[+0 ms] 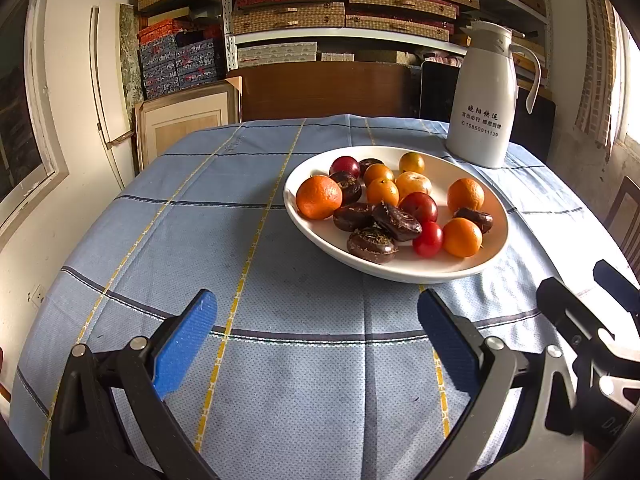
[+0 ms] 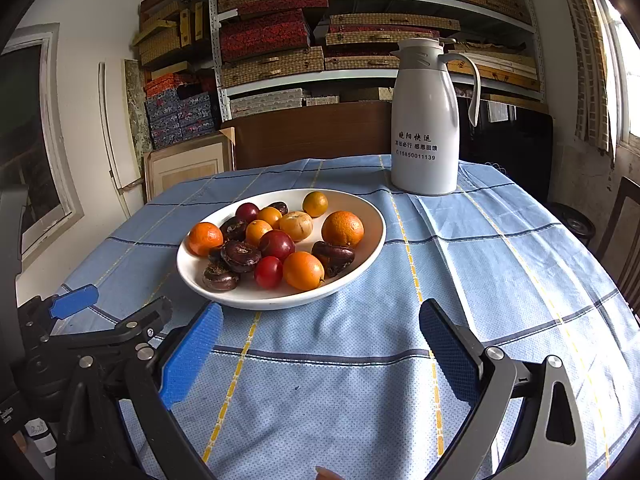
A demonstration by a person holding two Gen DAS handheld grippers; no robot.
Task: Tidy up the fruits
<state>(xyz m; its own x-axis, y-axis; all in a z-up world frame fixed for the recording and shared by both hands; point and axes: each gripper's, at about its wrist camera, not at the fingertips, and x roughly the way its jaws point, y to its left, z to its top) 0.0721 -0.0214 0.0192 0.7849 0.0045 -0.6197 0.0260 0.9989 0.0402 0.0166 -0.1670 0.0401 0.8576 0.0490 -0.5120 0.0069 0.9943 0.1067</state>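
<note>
A white oval plate [image 1: 472, 268] sits on the blue checked tablecloth and holds several mixed fruits: oranges [image 1: 319, 197], red plums [image 1: 419, 207], a small red tomato [image 1: 427, 239] and dark brown water chestnuts [image 1: 372, 245]. The same plate [image 2: 360, 276] shows in the right wrist view. My left gripper [image 1: 318, 320] is open and empty, hovering over bare cloth in front of the plate. My right gripper [image 2: 320, 330] is open and empty, just in front of the plate's near rim. The left gripper also shows at the left edge of the right wrist view [image 2: 74, 302].
A white thermos jug [image 1: 482, 96] stands on the table behind the plate, to the right; it also shows in the right wrist view [image 2: 426, 120]. Shelves of stacked boxes [image 1: 344, 8] and a wooden chair back [image 1: 324, 88] lie beyond the table's far edge.
</note>
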